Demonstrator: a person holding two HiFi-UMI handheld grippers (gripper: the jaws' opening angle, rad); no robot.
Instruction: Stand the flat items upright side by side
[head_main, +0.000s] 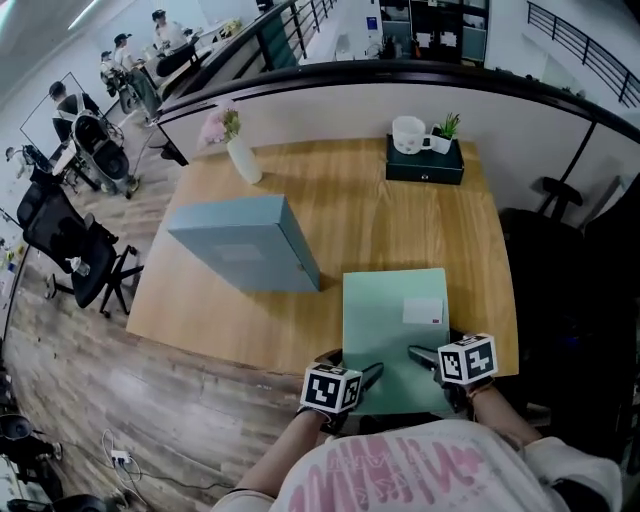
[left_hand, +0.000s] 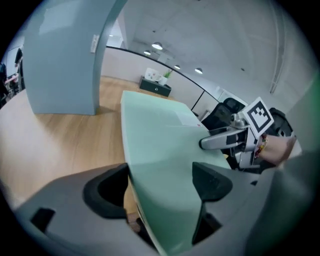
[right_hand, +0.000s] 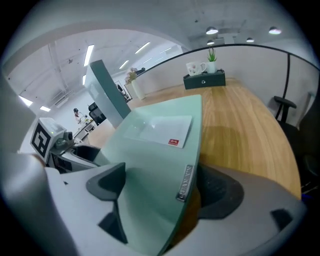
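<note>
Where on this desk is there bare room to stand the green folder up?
Bare wood lies right of the blue file, between the green folder and the dark box. A smaller strip runs left of the folder. Crowded: the back edge, with vase and dark box.

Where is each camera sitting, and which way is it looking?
Head view: on the person's head, facing steeply down at the desk; shows their pink-printed shirt, with the left gripper and right gripper at the near edge of the green folder.
Left gripper view: on the left gripper, facing along its jaws across the folder; own jaws straddle its edge.
Right gripper view: on the right gripper, also facing across the folder; own jaws straddle it.
Shared: both gripper views show the folder, the standing blue file and the other gripper.
</note>
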